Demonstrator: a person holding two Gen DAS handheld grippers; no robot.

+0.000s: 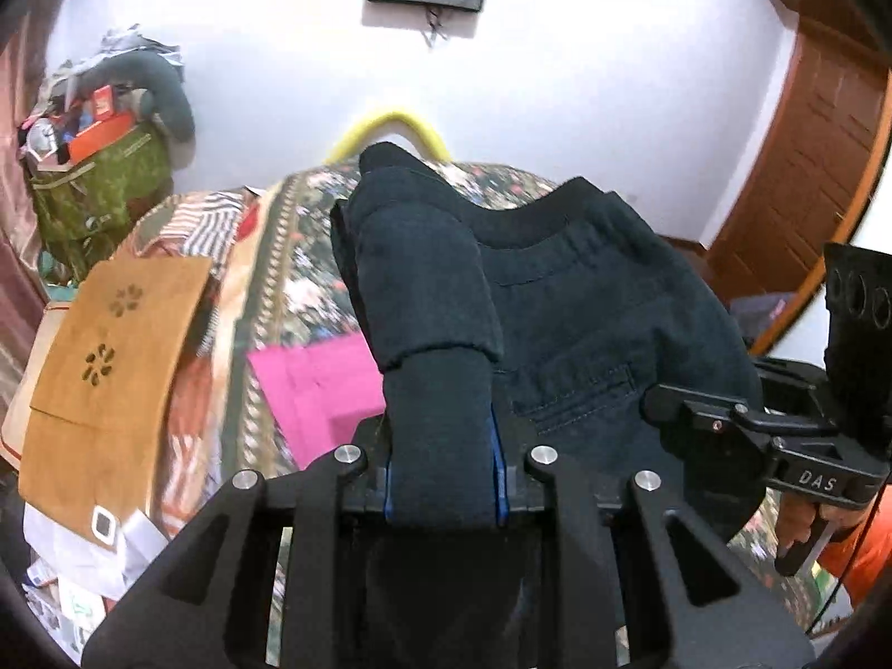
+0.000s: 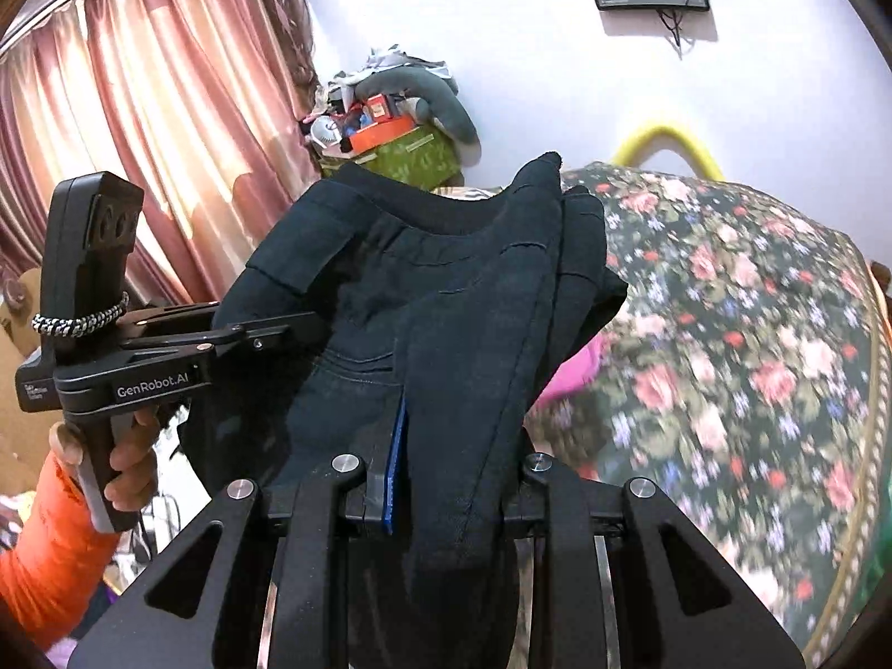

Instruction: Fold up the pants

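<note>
The dark navy pants [image 1: 585, 323] hang lifted above the floral bed, with the waistband and a back pocket showing. My left gripper [image 1: 443, 479] is shut on a bunched fold of the pants between its blue pads. My right gripper [image 2: 446, 479] is shut on another fold of the same pants [image 2: 390, 290]. The right gripper also shows in the left wrist view [image 1: 669, 407], gripping the cloth at the right. The left gripper shows in the right wrist view [image 2: 279, 334], gripping at the left. The cloth hides all the fingertips.
The floral bedspread [image 2: 725, 334] lies below. A pink cloth [image 1: 318, 384] and a tan folded item [image 1: 111, 357] lie on the bed. A cluttered green bag [image 1: 100, 189] stands by the wall, pink curtains [image 2: 139, 139] at left, a wooden door [image 1: 797, 167] at right.
</note>
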